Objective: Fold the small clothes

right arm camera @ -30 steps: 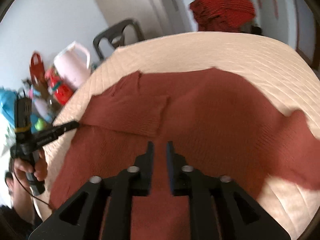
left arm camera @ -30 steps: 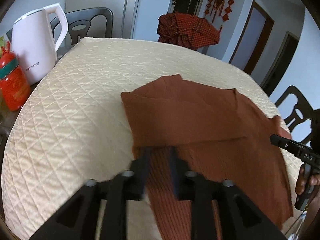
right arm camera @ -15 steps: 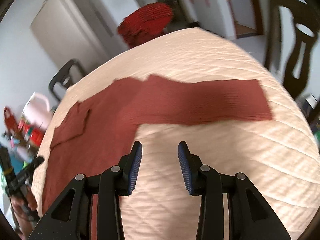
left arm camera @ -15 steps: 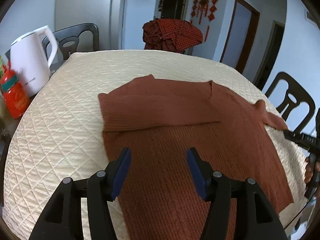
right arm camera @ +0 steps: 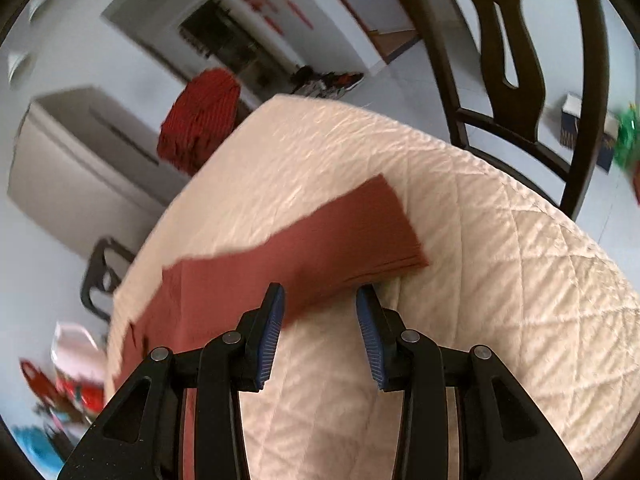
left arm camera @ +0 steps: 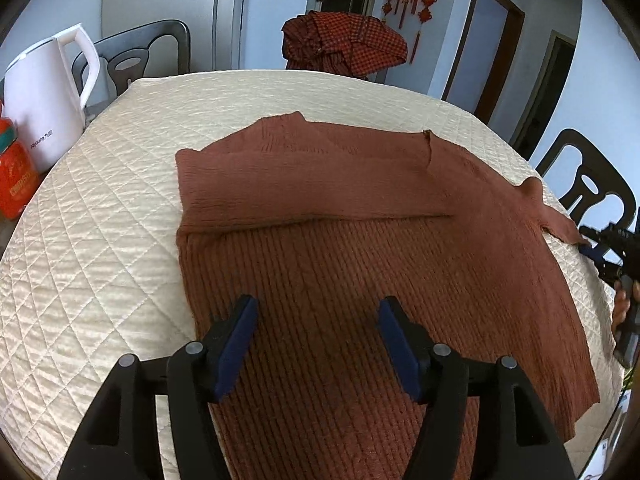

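Note:
A rust-brown ribbed sweater [left arm camera: 360, 248] lies flat on the cream quilted table cover [left arm camera: 100, 220]. One sleeve [left arm camera: 312, 184] is folded across its chest. My left gripper [left arm camera: 316, 312] hovers over the sweater's body, its jaws opening with nothing pinched between them. The other sleeve [right arm camera: 340, 240] stretches out to the side. My right gripper [right arm camera: 320, 300] stands open just short of that sleeve's cuff, which reaches the gap between the fingertips without being pressed. In the left wrist view the right gripper [left arm camera: 592, 244] shows at the right edge, by the cuff [left arm camera: 560, 226].
A white kettle [left arm camera: 44, 100] and a red jar [left arm camera: 16, 168] stand off the table's left side. A chair draped with red checked cloth [left arm camera: 344, 44] is at the far side. Dark wooden chairs [left arm camera: 588, 184] [right arm camera: 512, 60] stand by the right edge.
The left gripper let go of the folded sleeve, opened wide and drew back over the sweater's body. The right gripper opened and swung from the body to the outstretched sleeve's cuff.

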Motion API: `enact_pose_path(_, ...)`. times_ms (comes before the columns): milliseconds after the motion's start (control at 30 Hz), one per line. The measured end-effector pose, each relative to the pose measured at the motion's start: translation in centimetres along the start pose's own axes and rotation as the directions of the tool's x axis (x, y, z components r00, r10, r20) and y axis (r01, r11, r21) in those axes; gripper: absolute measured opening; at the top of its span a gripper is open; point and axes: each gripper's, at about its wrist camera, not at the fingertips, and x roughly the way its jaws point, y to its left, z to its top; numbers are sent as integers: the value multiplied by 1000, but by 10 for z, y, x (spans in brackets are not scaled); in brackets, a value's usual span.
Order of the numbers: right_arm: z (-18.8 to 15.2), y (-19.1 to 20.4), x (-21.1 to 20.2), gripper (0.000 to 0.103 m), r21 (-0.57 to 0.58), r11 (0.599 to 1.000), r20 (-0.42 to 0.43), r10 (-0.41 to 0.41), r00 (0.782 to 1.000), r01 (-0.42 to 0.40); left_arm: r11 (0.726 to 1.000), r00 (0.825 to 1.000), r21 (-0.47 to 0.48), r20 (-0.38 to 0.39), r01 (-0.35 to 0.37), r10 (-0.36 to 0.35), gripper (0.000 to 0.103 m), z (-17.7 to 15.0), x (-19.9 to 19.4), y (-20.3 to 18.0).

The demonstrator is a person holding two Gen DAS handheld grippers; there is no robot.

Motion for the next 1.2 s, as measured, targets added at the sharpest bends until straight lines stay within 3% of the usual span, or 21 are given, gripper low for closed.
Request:
enact_pose_path(100,10,-3,3,34,20,1000,23,-9,1000,9,1000,1000,5,-1,-5,5,67,-1,0,-2)
enact_pose_path(133,13,-1,5,27,7,999,28,-31,999,31,1000,1000,5,-1,-5,5,67,-1,0,-2)
enact_pose_path(167,16,0,7,11,-2,999,28,-39,999,39,1000,1000,5,-1,-6,6,67,0,0,-2)
enact_pose_path(200,17,3,8,5,-3,999,25,-36,999,36,1000,1000,4,-1,-5,5,67,-1,0,-3)
enact_pose_path(300,22,30,-3,5,-80,997,67,-2,998,8,1000,1000,4,-1,-5,5,68,0,0,-3)
enact_pose_path(467,10,114,-11,5,-282,949,49,157,986,-137,1000,1000,10,-3,-9,9,69,-1,0,-3)
enact_pose_path(567,-20,178,1,5,-421,873,-52,248,967,-247,1000,1000,10,-3,-9,9,69,-1,0,-4)
enact_pose_path(700,-74,230,42,5,-534,773,-235,253,939,-342,1000,1000,-5,1,8,-8,69,-1,-1,-1)
enact_pose_path(733,-82,234,53,5,-545,761,-266,241,934,-351,1000,1000,-8,2,12,-12,69,-1,-2,0)
enact_pose_path(867,-129,240,106,10,-573,719,-461,114,880,-393,1000,1000,-13,3,20,-20,69,-2,-3,2)
enact_pose_path(900,-134,239,107,16,-580,712,-472,101,876,-395,1000,1000,-14,3,21,-21,69,-2,-3,1)
enact_pose_path(1033,-129,225,77,19,-580,680,-477,163,864,-448,999,1000,-18,9,29,-28,69,0,-7,2)
enact_pose_path(1133,-117,206,55,20,-568,683,-458,200,866,-459,991,992,-37,19,126,-125,69,12,-13,-3)
enact_pose_path(1200,-115,197,52,20,-561,699,-447,195,873,-443,988,987,-23,44,153,-152,69,27,-16,-14)
